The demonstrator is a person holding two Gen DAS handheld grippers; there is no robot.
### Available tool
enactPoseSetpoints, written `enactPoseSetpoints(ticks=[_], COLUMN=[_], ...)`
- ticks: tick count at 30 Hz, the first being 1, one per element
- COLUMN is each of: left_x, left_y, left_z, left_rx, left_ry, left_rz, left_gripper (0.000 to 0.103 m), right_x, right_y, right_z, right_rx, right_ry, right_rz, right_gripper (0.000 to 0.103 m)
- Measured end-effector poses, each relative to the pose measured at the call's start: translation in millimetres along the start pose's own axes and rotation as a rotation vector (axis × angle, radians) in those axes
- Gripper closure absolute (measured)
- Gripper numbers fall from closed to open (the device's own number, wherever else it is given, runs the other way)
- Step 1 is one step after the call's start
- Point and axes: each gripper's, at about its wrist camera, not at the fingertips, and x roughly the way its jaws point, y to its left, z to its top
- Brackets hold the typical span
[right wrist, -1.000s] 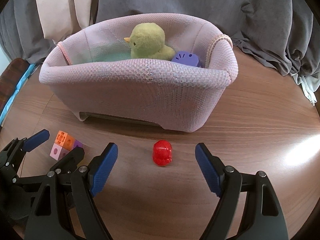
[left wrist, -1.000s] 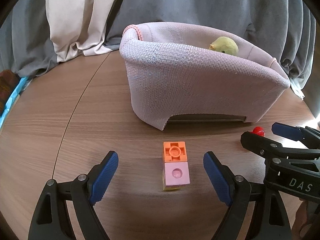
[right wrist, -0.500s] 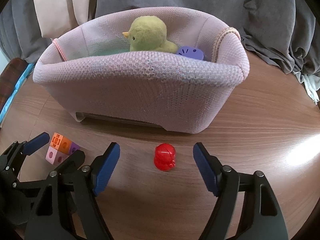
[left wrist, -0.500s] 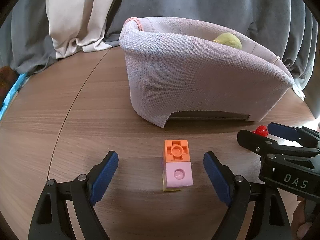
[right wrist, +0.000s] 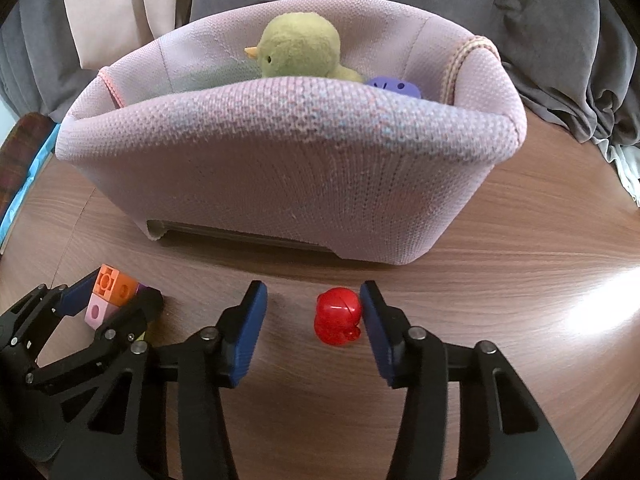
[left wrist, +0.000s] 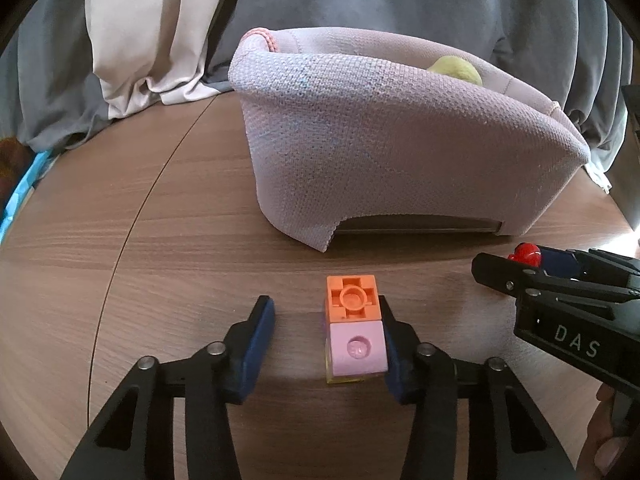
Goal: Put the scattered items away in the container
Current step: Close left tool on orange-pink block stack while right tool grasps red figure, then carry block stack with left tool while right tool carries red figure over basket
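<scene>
A stack of toy blocks [left wrist: 354, 332], orange behind pink with a yellow one beneath, lies on the wooden table [left wrist: 160, 280]. My left gripper [left wrist: 324, 320] straddles it with its jaws closing. The right pad touches the blocks and the left pad still stands apart. A small red toy [right wrist: 338, 316] sits between the fingers of my right gripper [right wrist: 312, 300], whose jaws are also closing. Its right pad is against the toy and a gap remains at the left pad. The pink knitted basket [right wrist: 280, 160] stands just behind both.
A green plush duck [right wrist: 300, 50] and a purple toy [right wrist: 394, 86] lie in the basket. Grey and cream curtains [left wrist: 140, 40] hang behind the table. A blue strip [left wrist: 24, 188] marks the table's left edge. The two grippers stand close side by side.
Both grippers' jaws have narrowed from wide open, the left around the block stack and the right around the red toy. Both have sunk slightly, so the basket wall hides more of the duck.
</scene>
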Motion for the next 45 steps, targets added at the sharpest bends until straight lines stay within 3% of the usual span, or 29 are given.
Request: enactPoseSetpoints(ticks=[7,9,45], left_x=[-3,-3,-36], left_y=[-4,-4,-12], left_z=[-2,-2,-6], left_rx=[0.011,0.012,0.013], left_ry=[-0.003,-0.003,-0.046], left_rz=[0.004,-0.009,0.005], left_gripper=[0.085,0.085,0.085], right_x=[2,1,-43], right_y=[3,4,11], right_z=[-2,-3,-27], right_rx=[-0.009,-0.010,0.003], right_ry=[0.010,0.012,-0.062], right_rz=[0.006,0.010,0.001], right_gripper=[0.078,0.082,0.083])
